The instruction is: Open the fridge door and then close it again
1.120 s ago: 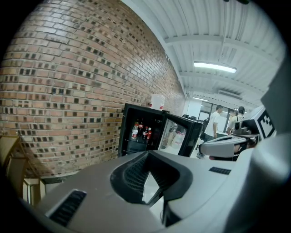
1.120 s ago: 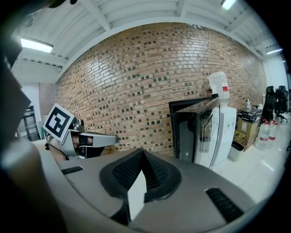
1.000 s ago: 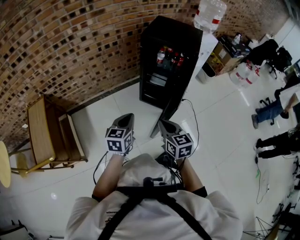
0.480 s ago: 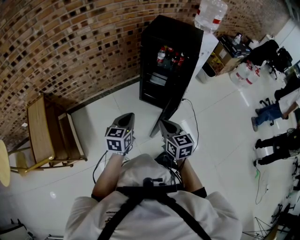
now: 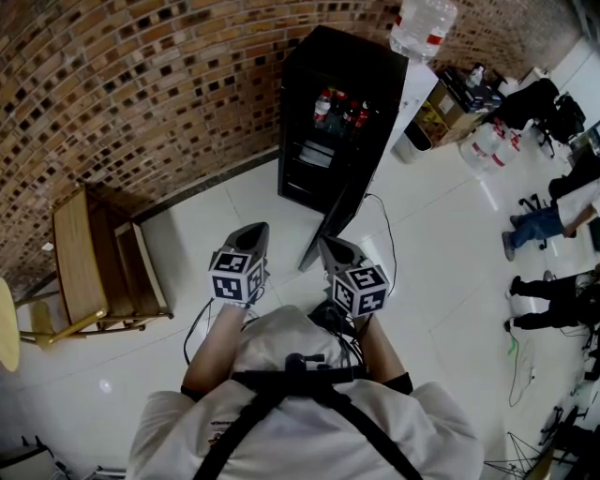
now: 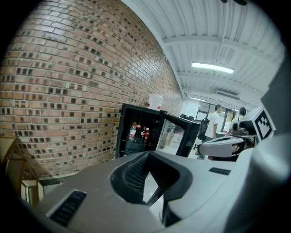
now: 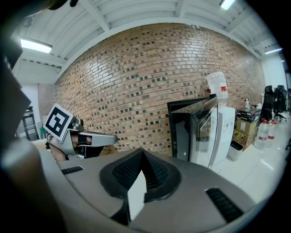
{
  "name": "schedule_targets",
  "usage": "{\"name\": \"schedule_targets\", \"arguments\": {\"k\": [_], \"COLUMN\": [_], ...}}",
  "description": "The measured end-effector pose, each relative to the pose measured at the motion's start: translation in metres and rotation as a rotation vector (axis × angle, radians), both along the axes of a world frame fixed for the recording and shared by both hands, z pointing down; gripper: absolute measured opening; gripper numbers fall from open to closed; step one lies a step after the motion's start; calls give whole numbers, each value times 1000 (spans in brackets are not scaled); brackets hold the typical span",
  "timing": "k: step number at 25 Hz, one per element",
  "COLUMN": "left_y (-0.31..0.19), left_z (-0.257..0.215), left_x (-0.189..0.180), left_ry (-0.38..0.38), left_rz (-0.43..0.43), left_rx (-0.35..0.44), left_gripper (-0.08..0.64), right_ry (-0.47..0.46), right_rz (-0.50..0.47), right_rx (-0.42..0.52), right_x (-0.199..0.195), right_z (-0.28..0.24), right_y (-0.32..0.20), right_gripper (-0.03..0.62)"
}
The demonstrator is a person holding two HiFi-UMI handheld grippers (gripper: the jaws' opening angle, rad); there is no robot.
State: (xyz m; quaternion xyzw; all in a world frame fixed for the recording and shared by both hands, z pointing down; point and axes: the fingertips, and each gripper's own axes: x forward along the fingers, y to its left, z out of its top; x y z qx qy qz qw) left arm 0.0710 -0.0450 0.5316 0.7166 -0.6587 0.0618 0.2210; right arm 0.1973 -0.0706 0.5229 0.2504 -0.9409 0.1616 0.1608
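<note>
Nearest the head camera: the person's shoulders in a pale shirt, crossed by a black harness (image 5: 298,377). Both forearms reach forward.

Left hand-held gripper (image 5: 254,230): jaws pressed together, nothing between the pads. Right hand-held gripper (image 5: 324,243): jaws also pressed together and empty. The two are side by side, both pointing towards the fridge and tilted slightly down, over bare floor.

Floor (image 5: 225,220): glossy white tile, reflecting the ceiling lights. A thin black cable (image 5: 387,234) loops across it on the right, running from the fridge's base.

Fridge door (image 5: 328,230): swung wide open and seen nearly edge-on. Its free edge is near the gap between the two grippers, and neither gripper touches it. The left gripper view shows a glass pane in a dark frame.

Fridge (image 5: 339,98): low black cabinet against the wall. Its interior is exposed, with red-capped bottles (image 5: 339,112) on the upper shelf.

To the left, a wooden chair (image 5: 92,267) stands by the wall, well apart from the fridge.

Just right of the fridge is a white water dispenser (image 5: 412,94) with a clear jug (image 5: 421,28) on top. Beyond it are a cardboard box (image 5: 442,117) and spare water jugs (image 5: 487,145) on the floor.

Back wall (image 5: 141,94): mottled brown brick.

Far right: people (image 5: 544,225) and dark office chairs in the open room. The ceiling is white and panelled, with a strip light (image 6: 213,67).
</note>
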Motion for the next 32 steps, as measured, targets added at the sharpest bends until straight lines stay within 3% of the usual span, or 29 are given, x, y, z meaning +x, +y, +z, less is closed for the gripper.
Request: {"name": "schedule_targets", "arguments": {"k": [20, 32], "left_y": [-8, -16], "left_z": [4, 3], "left_x": [11, 27], "left_ry": [23, 29], "left_rz": [16, 53], "left_rx": [-9, -13], "left_gripper": [0, 0], "right_ry": [-25, -14], "right_rz": [21, 89], "right_rx": [32, 91], "right_x": [16, 61], "right_z": [-9, -15], "right_y": [-8, -25], "right_gripper": [12, 17]}}
